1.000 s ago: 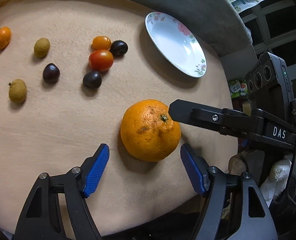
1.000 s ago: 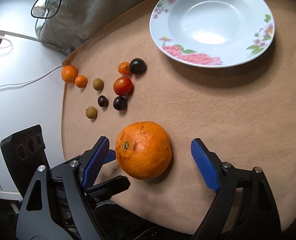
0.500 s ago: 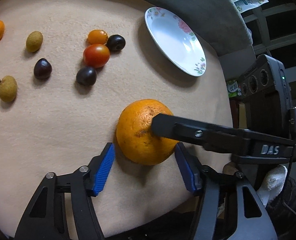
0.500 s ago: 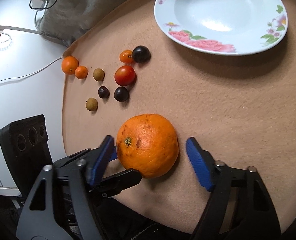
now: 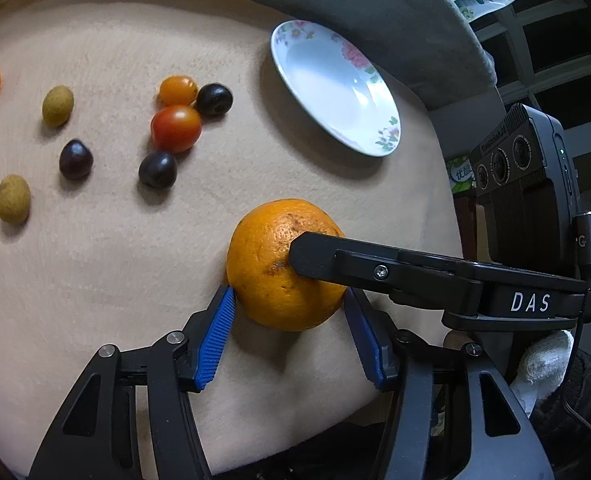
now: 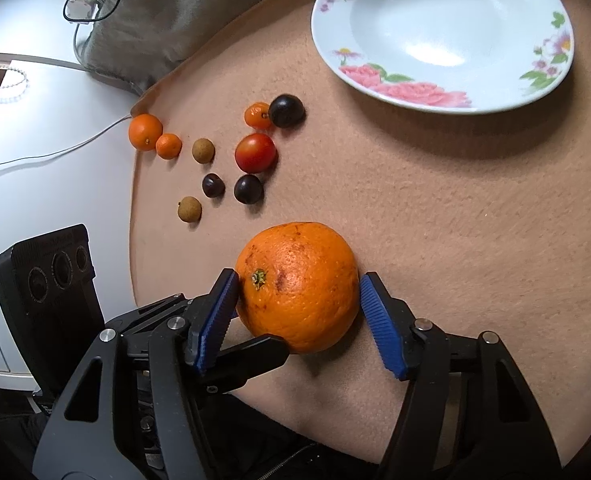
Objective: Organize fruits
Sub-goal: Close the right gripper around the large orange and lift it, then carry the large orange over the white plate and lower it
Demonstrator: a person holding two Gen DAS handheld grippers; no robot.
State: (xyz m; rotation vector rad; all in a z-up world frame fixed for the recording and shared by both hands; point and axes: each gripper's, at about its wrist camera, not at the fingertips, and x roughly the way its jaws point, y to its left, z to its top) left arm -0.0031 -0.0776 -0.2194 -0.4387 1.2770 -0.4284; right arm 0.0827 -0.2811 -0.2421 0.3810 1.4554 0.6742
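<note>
Left gripper [image 5: 289, 336]: jaws closing around the big orange [image 5: 283, 268], blue pads flanking it, seemingly just touching.
Orange: sat near the tan mat's [image 5: 107, 260] front edge, round, no long axis.
Right gripper [image 6: 299, 320]: jaws closing too, crossing from the right, pads against the fruit.
Plate [image 6: 443, 32]: empty, toward the far right corner.

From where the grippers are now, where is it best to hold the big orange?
Probably across the widest middle of the big orange, from the near table edge, angled downward. It is round, stem sideways. Both closing hand-held grippers, left and right, already straddle it.
</note>
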